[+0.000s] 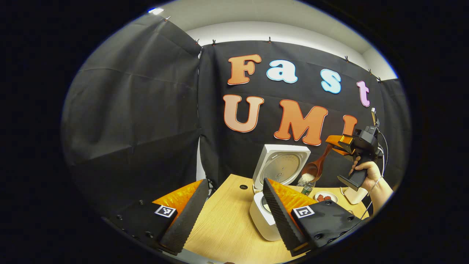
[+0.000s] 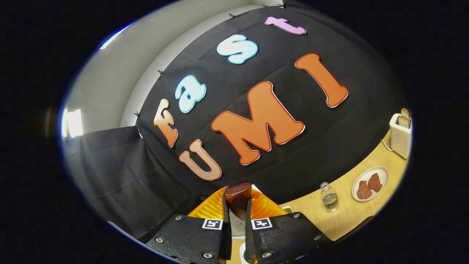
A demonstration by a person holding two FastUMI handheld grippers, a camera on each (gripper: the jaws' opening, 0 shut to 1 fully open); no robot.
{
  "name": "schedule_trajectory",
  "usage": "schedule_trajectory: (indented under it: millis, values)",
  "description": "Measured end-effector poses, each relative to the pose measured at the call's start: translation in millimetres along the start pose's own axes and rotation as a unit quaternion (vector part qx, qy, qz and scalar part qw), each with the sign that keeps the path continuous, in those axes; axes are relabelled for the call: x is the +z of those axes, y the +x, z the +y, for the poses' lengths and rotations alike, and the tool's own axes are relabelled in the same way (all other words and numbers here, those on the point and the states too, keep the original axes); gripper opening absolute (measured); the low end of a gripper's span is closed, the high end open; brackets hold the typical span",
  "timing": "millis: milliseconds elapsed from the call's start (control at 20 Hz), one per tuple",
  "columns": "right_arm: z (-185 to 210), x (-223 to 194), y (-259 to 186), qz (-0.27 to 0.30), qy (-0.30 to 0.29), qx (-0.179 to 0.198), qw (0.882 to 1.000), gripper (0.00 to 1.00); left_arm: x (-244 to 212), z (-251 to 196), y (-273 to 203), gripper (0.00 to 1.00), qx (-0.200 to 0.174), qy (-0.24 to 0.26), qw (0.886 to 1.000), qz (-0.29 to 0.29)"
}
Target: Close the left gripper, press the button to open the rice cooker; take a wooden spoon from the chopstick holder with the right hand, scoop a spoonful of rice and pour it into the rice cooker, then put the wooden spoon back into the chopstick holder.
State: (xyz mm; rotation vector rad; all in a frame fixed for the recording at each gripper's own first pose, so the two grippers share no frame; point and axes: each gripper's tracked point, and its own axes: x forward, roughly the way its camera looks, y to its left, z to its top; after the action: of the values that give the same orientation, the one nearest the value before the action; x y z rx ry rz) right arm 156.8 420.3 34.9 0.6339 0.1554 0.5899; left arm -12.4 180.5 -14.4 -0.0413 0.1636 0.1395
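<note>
A white rice cooker stands on the wooden table with its lid swung up. My left gripper is open, its fingers spread on either side of the cooker's near-left side, nothing between them. To the right, a hand holds my right gripper above the cooker, shut on the handle of a wooden spoon. The spoon's bowl tips downward and white rice spills from it toward the pot. In the right gripper view the right gripper pinches the dark wooden spoon handle between its fingers.
A small clear bottle and a white plate with reddish-brown pieces sit on the table right of the cooker. A white toaster holding bread stands farther right. A round cable hole lies near the table's back edge.
</note>
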Motion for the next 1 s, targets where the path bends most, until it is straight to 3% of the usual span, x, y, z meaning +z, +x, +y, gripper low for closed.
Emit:
schedule_trajectory:
  millis: [1000]
  values:
    - [35,-18,-1,0.008,-0.143,0.044,0.989,0.14,-7,13,5,1.00,0.004,-0.004,1.000,0.007]
